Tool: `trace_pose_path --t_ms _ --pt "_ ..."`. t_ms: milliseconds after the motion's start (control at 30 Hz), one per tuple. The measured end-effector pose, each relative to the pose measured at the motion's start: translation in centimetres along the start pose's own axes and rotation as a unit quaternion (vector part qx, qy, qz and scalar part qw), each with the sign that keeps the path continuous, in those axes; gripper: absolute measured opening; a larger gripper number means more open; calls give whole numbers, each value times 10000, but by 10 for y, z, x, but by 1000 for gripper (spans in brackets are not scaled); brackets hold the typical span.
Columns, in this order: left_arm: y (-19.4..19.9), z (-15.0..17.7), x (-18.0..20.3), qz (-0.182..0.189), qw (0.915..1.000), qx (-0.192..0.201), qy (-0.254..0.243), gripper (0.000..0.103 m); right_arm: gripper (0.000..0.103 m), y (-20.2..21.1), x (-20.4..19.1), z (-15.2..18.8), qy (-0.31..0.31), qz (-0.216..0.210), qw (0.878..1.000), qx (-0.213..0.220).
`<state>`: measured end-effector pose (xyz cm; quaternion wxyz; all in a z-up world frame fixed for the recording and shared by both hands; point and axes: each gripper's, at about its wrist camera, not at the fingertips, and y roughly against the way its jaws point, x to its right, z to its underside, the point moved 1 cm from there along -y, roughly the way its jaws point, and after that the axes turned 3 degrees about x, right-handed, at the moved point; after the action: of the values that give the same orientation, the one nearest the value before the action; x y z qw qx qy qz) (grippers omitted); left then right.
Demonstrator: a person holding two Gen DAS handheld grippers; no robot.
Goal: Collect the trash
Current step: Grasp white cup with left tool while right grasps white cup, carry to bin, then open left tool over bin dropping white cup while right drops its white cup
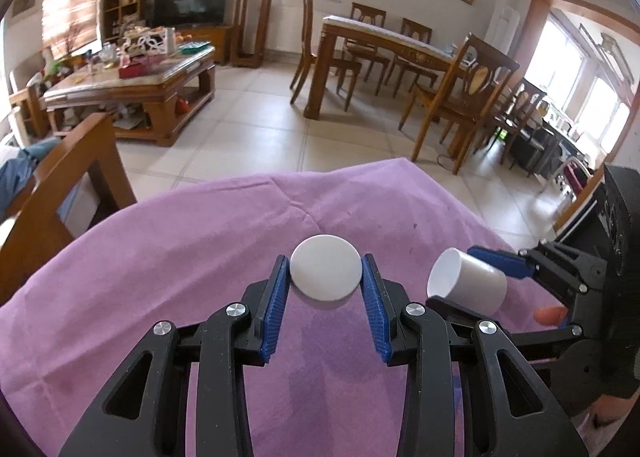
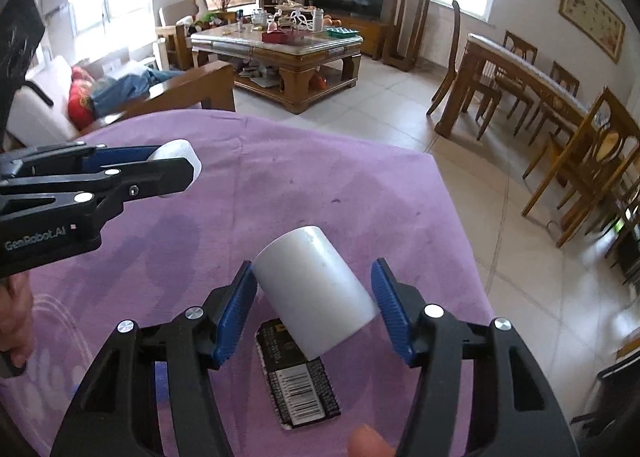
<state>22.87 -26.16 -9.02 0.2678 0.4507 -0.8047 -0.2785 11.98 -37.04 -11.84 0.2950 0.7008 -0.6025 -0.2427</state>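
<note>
My left gripper [image 1: 325,285] grips a white cup [image 1: 325,274] upside down, my right gripper [image 2: 314,299] clamps a tilted white cup [image 2: 316,289], its inside hidden.

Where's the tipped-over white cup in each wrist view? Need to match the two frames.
Left wrist: the tipped-over white cup is at right of centre, lying with its mouth toward the left, in the right gripper that reaches in from the right edge.
Right wrist: the same cup is at lower centre, between that gripper's blue pads, above a black barcode wrapper.
Shared landmark: the purple tablecloth.
</note>
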Motion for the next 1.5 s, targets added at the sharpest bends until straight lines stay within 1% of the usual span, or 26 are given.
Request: trace_pose_path --t_ms 100,233,300,400,433,533,567,600,667,767,900,967,1067,1233,1433,1500 --pt "-1 0 -6 21 10000 0 28 37 58 10 11 0 -293 -130 9994 118" --pt "-2 -2 -9 149 9998 100 40 37 58 34 24 4 -844 -468 9946 369" --pt "1 -2 -5 252 9995 197 32 37 58 58 31 12 -1191 -622 9889 630" --pt "14 -6 17 424 9980 446 -143 37 58 87 47 27 -1653 -799 9784 950" --pt "18 -6 25 498 9973 506 -194 37 58 99 53 33 -1790 -802 9748 1060" --pt "32 1 62 678 9940 645 -557 37 58 132 71 53 -2060 -718 9670 1317" --pt "35 5 72 731 9930 647 -660 37 58 141 78 59 -2133 -690 9647 1382" --pt "39 11 90 855 9914 622 -774 37 58 150 87 66 -2208 -661 9622 1450" --pt "44 18 112 1011 9894 579 -870 37 58 171 100 80 -2356 -577 9569 1596" --pt "56 28 159 1235 9841 620 -1114 37 58 197 122 99 -2558 -451 9490 1787" --pt "66 43 211 1500 9761 693 -1413 37 58 222 144 125 -2784 -308 9389 2002" --pt "67 54 240 1675 9722 641 -1502 37 58 232 154 139 -2909 -233 9332 2098" --pt "66 70 278 1823 9676 577 -1648 37 58 242 172 160 -3121 -115 9235 2227" --pt "59 95 347 2097 9572 436 -1946 37 58 258 207 192 -3469 60 9067 2398" --pt "41 120 419 2372 9450 285 -2233 37 58 270 245 222 -3790 265 8891 2553" --pt "35 130 437 2437 9418 219 -2307 37 58 273 255 232 -3875 352 8840 2591"
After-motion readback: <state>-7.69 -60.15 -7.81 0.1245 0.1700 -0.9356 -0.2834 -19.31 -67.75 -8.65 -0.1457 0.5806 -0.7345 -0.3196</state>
